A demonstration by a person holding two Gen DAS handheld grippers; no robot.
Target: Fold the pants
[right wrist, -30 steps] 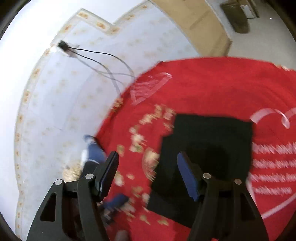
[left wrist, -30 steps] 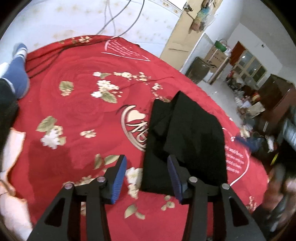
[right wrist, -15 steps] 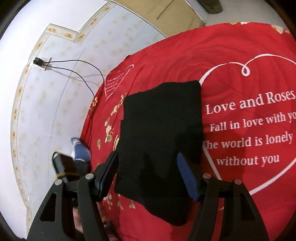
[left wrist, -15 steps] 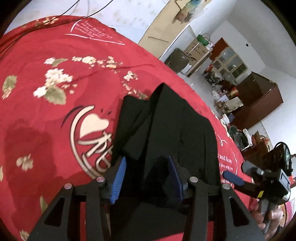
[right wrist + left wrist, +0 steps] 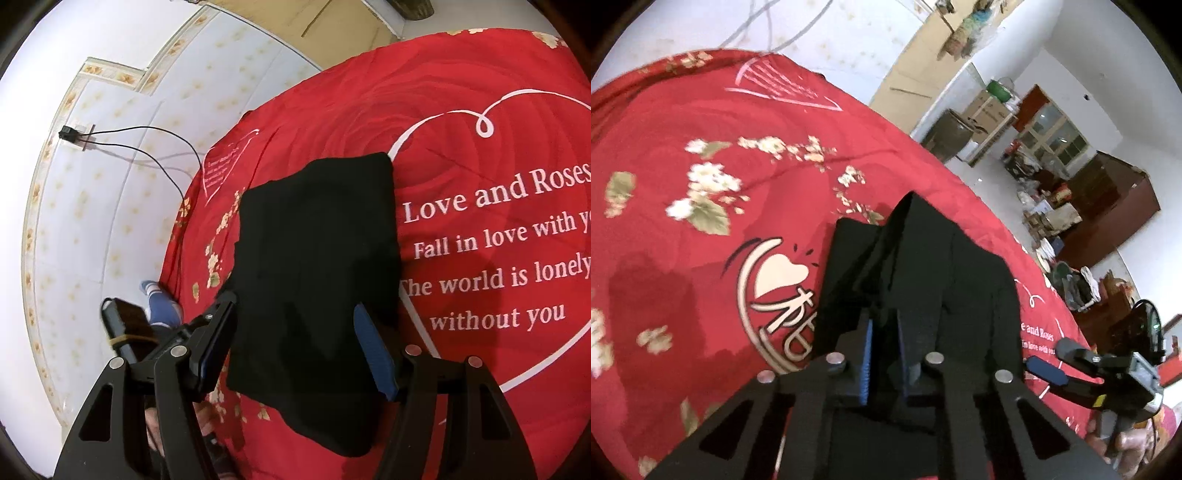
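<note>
The black pants (image 5: 317, 258) lie folded into a rectangle on the red bedspread (image 5: 332, 110). In the left wrist view the pants (image 5: 942, 273) rise in a ridge toward my left gripper (image 5: 884, 354), which is shut on their near edge, with cloth pinched between the blue pads. My right gripper (image 5: 295, 354) is open above the near end of the pants, one finger on each side. It also shows in the left wrist view (image 5: 1056, 362) at the right edge of the pants, open.
The red bedspread (image 5: 701, 129) with flowers and white lettering fills most of both views. A tiled white wall with cables (image 5: 147, 147) runs behind the bed. A foot in a blue sock (image 5: 162, 306) is at the bed's edge. Furniture and clutter (image 5: 1071, 206) stand beyond.
My left gripper has moved onto the near edge of the pants and shut on the cloth, lifting it. My right gripper swung over the pants and stays open.
</note>
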